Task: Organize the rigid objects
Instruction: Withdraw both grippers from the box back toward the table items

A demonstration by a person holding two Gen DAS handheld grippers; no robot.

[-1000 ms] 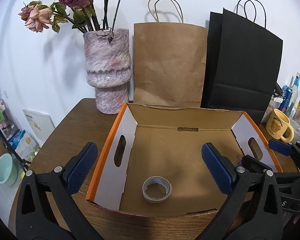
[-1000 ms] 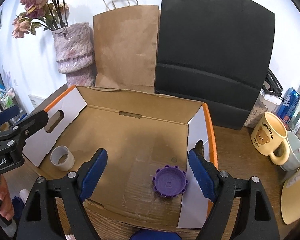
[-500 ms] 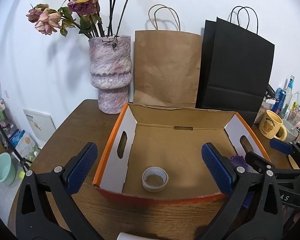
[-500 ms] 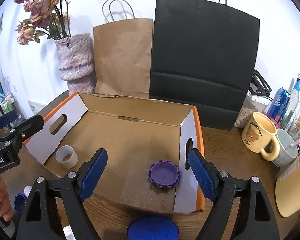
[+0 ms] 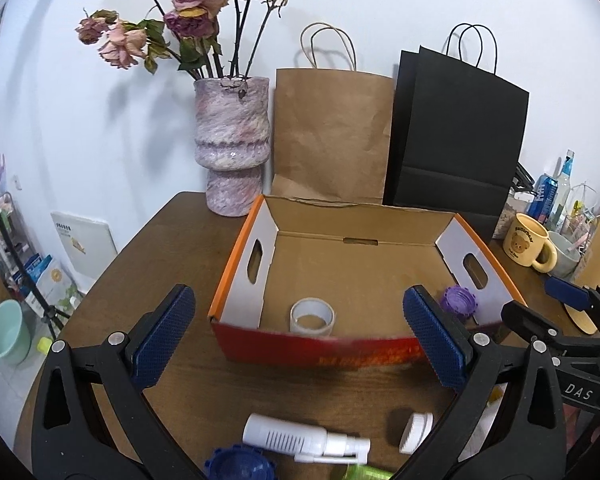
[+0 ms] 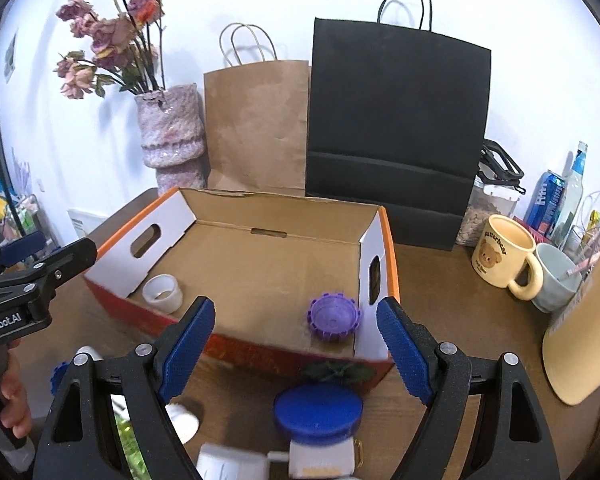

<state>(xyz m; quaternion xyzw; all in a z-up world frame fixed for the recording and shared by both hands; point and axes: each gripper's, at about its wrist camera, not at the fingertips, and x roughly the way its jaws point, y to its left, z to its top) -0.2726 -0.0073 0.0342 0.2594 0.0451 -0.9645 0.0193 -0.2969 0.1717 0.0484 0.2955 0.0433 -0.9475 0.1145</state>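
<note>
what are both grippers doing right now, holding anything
Left gripper: open, holding nothing.
Right gripper: open, holding nothing.

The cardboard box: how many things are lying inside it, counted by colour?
White: 1, the tape roll
Purple: 1, the toothed cap
Total: 2, both on the floor of the cardboard box, well apart from each other.
</note>
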